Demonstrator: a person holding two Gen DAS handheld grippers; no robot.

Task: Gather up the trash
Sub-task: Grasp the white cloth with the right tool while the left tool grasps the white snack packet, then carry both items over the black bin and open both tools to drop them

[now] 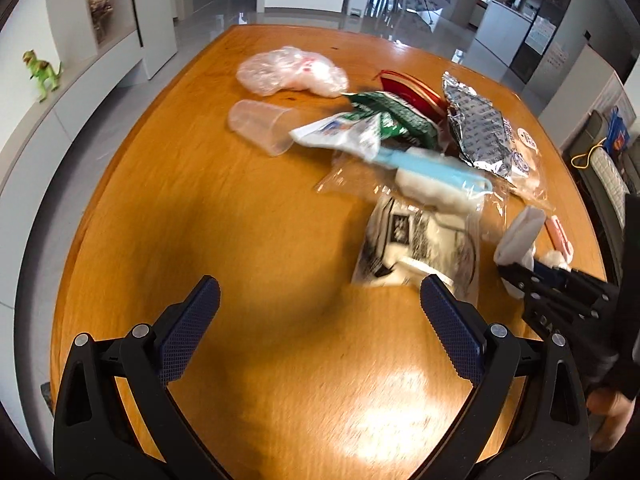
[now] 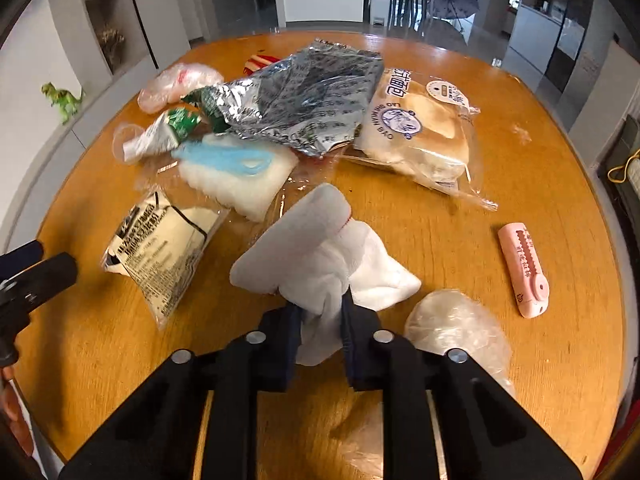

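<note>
Trash lies on a round wooden table [image 1: 248, 216]. My right gripper [image 2: 320, 320] is shut on a crumpled white tissue bundle [image 2: 304, 248] and holds it above the table; it also shows in the left wrist view [image 1: 520, 232]. My left gripper [image 1: 320, 312] is open and empty over bare wood, just short of a black-and-white printed packet [image 1: 412, 240]. Beyond lie a clear plastic cup [image 1: 262, 126] on its side, a clear plastic bag [image 1: 288, 70], a green wrapper [image 1: 396, 116], a silver foil bag [image 2: 296, 100] and a blue-and-white brush pack [image 2: 236, 172].
A bread pack [image 2: 424, 136], a pink tube [image 2: 522, 268] and a crumpled clear wrap [image 2: 456, 328] lie on the right side of the table. A toy dinosaur [image 1: 42, 74] stands on a ledge to the left. A chair [image 1: 608, 176] stands at the right edge.
</note>
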